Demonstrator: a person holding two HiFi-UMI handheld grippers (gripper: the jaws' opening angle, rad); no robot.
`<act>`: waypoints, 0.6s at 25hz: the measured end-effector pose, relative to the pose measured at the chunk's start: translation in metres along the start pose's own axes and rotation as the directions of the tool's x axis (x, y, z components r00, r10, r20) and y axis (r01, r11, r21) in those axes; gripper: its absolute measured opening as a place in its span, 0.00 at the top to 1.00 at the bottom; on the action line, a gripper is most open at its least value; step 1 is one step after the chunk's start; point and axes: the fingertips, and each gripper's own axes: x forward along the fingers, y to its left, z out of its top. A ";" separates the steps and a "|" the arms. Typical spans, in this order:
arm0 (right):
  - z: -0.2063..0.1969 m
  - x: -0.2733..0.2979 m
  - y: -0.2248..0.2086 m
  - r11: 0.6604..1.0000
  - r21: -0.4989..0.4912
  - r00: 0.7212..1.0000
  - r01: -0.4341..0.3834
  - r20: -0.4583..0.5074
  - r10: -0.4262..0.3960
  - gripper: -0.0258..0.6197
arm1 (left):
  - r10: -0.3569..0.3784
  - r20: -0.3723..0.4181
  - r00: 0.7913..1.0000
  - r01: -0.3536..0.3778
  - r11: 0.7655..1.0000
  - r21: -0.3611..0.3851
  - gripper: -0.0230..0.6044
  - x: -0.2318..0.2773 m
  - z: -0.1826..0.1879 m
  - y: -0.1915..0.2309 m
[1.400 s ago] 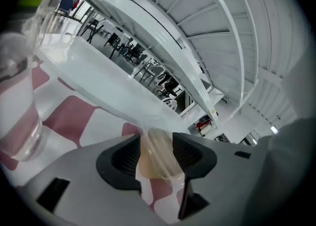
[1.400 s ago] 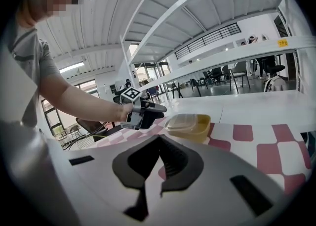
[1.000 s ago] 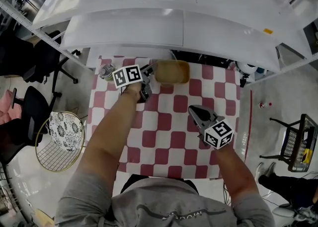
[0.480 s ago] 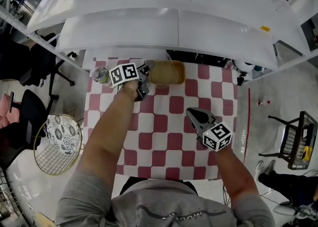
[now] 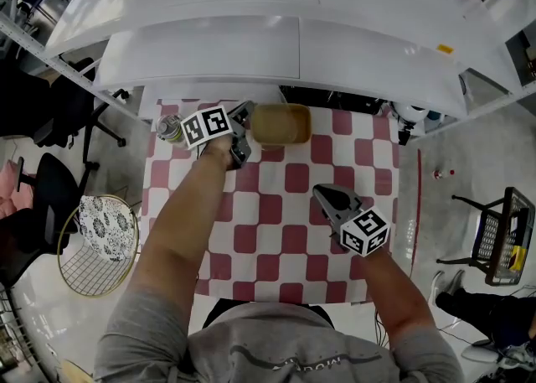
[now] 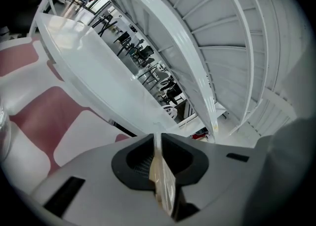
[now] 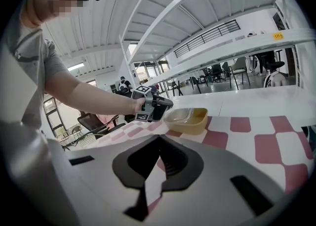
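Observation:
A shallow tan plastic container [image 5: 280, 124] with a clear lid sits at the far edge of the red-and-white checked table [image 5: 276, 230]. My left gripper [image 5: 241, 133] is shut on the container's left rim. In the left gripper view that rim shows as a thin tan edge [image 6: 162, 183] pinched between the black pads. The right gripper view shows the container [image 7: 187, 119] slightly raised at the left gripper [image 7: 162, 106]. My right gripper [image 5: 329, 199] hovers over the table's right-middle, shut with nothing in it [image 7: 159, 160].
A glass jar [image 5: 170, 127] stands at the table's far left corner, just left of my left gripper. A white shelf [image 5: 285, 46] overhangs the table's far edge. On the floor to the left are a wire basket [image 5: 96, 235] and a black chair [image 5: 50, 197].
The left gripper has turned with the container's rim, which now shows edge-on, and the glass has slid out of its view. The right gripper has barely moved.

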 end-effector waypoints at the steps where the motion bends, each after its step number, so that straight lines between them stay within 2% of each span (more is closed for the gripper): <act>1: 0.001 0.000 0.002 1.000 0.000 1.000 0.000 -0.001 0.000 0.92 | -0.012 0.006 1.000 0.012 1.000 -0.007 0.88 -0.003 0.002 -0.003; 7: 0.013 -0.002 0.001 1.000 0.005 1.000 0.014 0.010 -0.014 0.92 | -0.090 0.042 0.995 0.091 0.996 -0.013 0.89 -0.019 0.011 -0.029; 15: 0.029 -0.009 0.002 0.999 -0.013 0.999 0.047 0.014 -0.046 0.92 | -0.159 0.067 0.985 0.154 0.985 0.073 0.90 -0.047 0.024 -0.073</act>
